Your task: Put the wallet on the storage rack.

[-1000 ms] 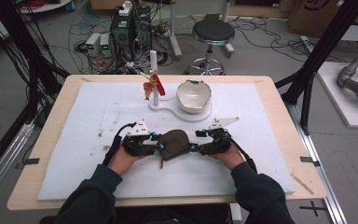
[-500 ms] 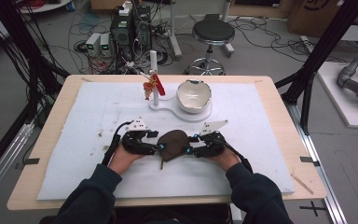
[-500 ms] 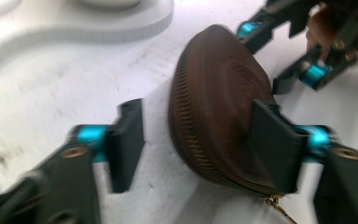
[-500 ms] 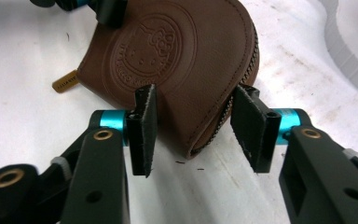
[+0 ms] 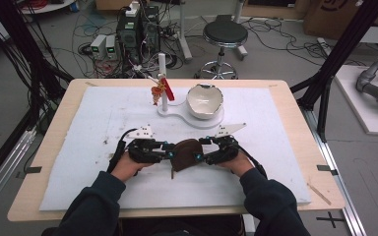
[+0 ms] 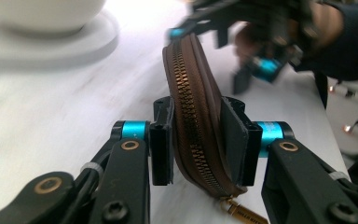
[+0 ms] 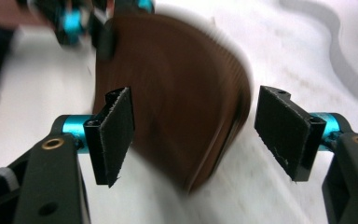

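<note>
In the high view, a brown pouch (image 5: 186, 153) is seen at lower centre of the frame, on the white mat (image 5: 78, 147), between the left gripper (image 5: 166, 153) and the right gripper (image 5: 200, 156). Its brass zipper is revealed in the left gripper view, where the pouch (image 6: 193, 116) is stood on edge and is clamped between the two black pads, the jaws being narrowed onto its sides. A gold pull tag (image 6: 242, 212) at lower centre carries lettering too small to be read. In the right gripper view, the smooth, rounded leather-like face of the pouch (image 7: 177, 93) is shown blurred, and the felt-faced jaws are spread wide to either side of it, without contact. A white bowl (image 5: 204, 101) on a white stand (image 5: 177, 114) is seen at upper centre of the high view.
</note>
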Available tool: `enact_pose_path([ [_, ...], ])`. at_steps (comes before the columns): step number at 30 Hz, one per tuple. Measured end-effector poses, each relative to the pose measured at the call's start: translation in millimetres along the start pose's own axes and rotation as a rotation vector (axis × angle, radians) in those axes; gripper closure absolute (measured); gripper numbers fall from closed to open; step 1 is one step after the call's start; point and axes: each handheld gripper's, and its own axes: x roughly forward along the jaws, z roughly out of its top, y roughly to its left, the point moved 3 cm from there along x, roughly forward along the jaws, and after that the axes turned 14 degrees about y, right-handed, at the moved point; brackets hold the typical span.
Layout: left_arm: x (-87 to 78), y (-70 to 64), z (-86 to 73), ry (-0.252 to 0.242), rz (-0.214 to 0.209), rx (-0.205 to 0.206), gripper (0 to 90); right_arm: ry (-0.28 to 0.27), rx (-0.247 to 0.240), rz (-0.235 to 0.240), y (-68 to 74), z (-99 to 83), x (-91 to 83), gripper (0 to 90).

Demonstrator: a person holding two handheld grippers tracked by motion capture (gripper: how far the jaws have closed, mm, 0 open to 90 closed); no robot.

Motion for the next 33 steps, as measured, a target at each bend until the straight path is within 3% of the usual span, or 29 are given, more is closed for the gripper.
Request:
enact_pose_path([
  [2, 0.0, -1.8, 0.6, -0.001, 0.001, 0.032, 66.1, -0.014, 0.021, 0.031, -5.0, 3.1, 1.1, 27.0],
  [4, 0.0, -1.4, 0.3, -0.002, -0.003, 0.021, 66.0, -0.015, 0.024, 0.057, -6.8, 3.8, 3.7, 29.2],
  [5, 0.3, -1.3, 0.3, -0.004, -0.004, 0.017, 65.8, 0.009, 0.015, 0.103, -5.0, 2.8, 7.0, 39.4],
  [7, 0.2, 0.0, 0.1, 0.001, 0.002, 0.008, 65.0, 0.021, 0.004, 0.117, -3.4, 2.3, 8.3, 40.2],
  [9, -0.5, 4.9, -0.6, 0.012, 0.045, -0.07, 56.2, 0.027, 0.006, 0.113, -3.5, 2.5, 6.5, 46.0],
  [11, -4.0, 11.7, -2.3, 0.016, 0.07, -0.154, 42.5, 0.018, 0.03, 0.143, -5.8, 1.9, 3.1, 51.3],
  [12, -6.7, 13.8, -2.8, 0.012, 0.078, -0.176, 38.0, 0.008, 0.036, 0.171, -4.4, 2.2, -0.5, 55.1],
  [18, -28.1, 21.9, -2.8, -0.031, 0.195, -0.208, 36.0, -0.048, 0.015, 0.194, 0.3, 6.4, -10.7, 65.3],
  [25, -66.2, 37.9, -13.1, -0.092, 0.326, -0.242, 35.4, -0.105, 0.034, 0.059, -4.5, 8.0, -29.5, 66.7],
  [29, -83.0, 43.3, -18.4, -0.118, 0.391, -0.254, 26.1, -0.133, 0.019, -0.033, -7.4, 15.3, -44.6, 66.7],
  [33, -92.9, 47.2, -24.1, -0.144, 0.414, -0.255, 20.5, -0.151, 0.012, -0.091, -11.6, 27.3, -58.0, 66.7],
])
